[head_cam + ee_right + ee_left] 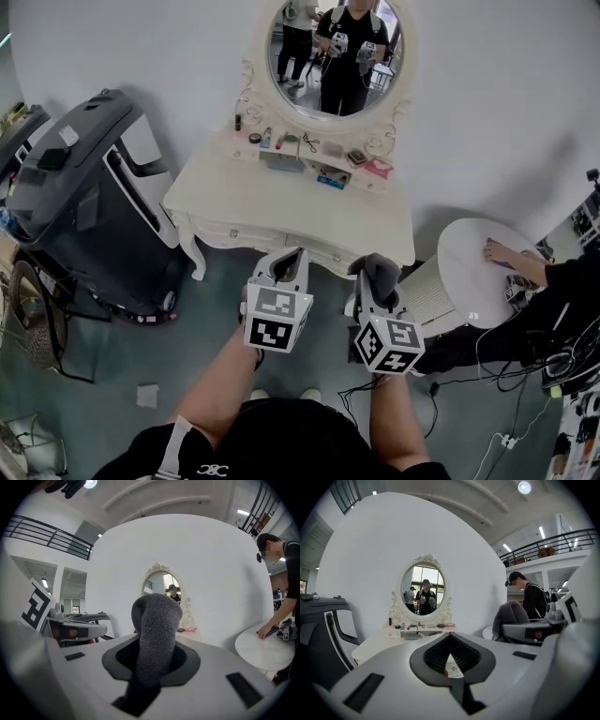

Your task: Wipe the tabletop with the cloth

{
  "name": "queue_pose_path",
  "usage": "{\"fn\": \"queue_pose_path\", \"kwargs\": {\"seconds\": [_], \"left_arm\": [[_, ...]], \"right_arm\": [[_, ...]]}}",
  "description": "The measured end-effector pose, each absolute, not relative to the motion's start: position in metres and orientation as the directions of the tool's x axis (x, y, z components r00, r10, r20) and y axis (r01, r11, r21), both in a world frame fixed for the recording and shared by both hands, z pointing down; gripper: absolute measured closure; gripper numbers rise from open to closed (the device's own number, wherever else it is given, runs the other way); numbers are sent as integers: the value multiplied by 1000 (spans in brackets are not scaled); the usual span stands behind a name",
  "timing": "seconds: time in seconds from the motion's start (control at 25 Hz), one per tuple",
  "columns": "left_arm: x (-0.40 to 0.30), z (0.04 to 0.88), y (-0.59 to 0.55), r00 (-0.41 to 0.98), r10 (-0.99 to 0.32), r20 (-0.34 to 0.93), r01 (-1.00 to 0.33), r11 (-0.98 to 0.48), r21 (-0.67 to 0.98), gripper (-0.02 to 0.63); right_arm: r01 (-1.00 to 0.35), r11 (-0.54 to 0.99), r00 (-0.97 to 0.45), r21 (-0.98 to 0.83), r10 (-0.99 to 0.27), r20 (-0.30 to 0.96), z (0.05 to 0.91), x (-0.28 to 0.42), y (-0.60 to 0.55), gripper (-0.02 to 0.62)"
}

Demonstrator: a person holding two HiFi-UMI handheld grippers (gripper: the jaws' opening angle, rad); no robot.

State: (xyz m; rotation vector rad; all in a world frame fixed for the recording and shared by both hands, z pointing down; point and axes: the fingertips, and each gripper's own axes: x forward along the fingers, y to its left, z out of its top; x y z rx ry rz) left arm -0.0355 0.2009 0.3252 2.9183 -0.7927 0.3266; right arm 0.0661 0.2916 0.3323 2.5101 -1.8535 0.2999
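The cloth (154,639) is being pinched in the right gripper (377,277). The jaws are squeezing its lower part, and the rest is sticking up in a fat, folded hump. It is dark grey and looks soft and fuzzy, like a thick towel. It is not touching anything yet.

The left gripper (289,265) is holding nothing. Its jaws are pressed together at the tips, with only a small gap behind them.

Both grippers are hanging in the air just in front of the tabletop (272,202), over the floor. I think the wiping is not going yet and this is the getting-ready step, with the cloth picked up and being brought to the table.

The tabletop is creamy white, looking smooth and hard, with a wavy front edge. At the back an oval mirror (333,52) with a curly white frame is standing up. Below it, little things (314,164) are lying in a row on a raised shelf.

For the next move, I think the right gripper needs to be going forward and down until the soft hump is pressing flat on the bare top. Then it needs to be sliding from side to side. It should be keeping away from the little things so they do not get knocked.
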Motion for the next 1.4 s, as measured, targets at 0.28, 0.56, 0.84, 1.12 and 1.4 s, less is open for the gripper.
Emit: {"fn": "queue_pose_path", "kwargs": {"seconds": [0.28,0.56,0.84,1.12,1.4], "left_arm": [[-55,345,196,845,-465,263,-498,-865,71,606],[-47,361,185,847,-441,298,-494,-859,132,606],[-12,366,153,807,-497,319,-533,-845,33,606],[48,349,108,786,-538,306,-571,-820,27,606],[110,361,89,766,-541,347,-585,-811,26,606]], "right_arm": [[-944,-308,284,-121,-941,183,347,45,292,503],[-946,-295,267,-132,-944,196,355,51,276,503],[-954,-252,218,-162,-956,197,368,93,239,503],[-971,-182,147,-152,-965,218,365,153,189,503],[-977,-170,130,-127,-953,272,381,223,164,505]]}}
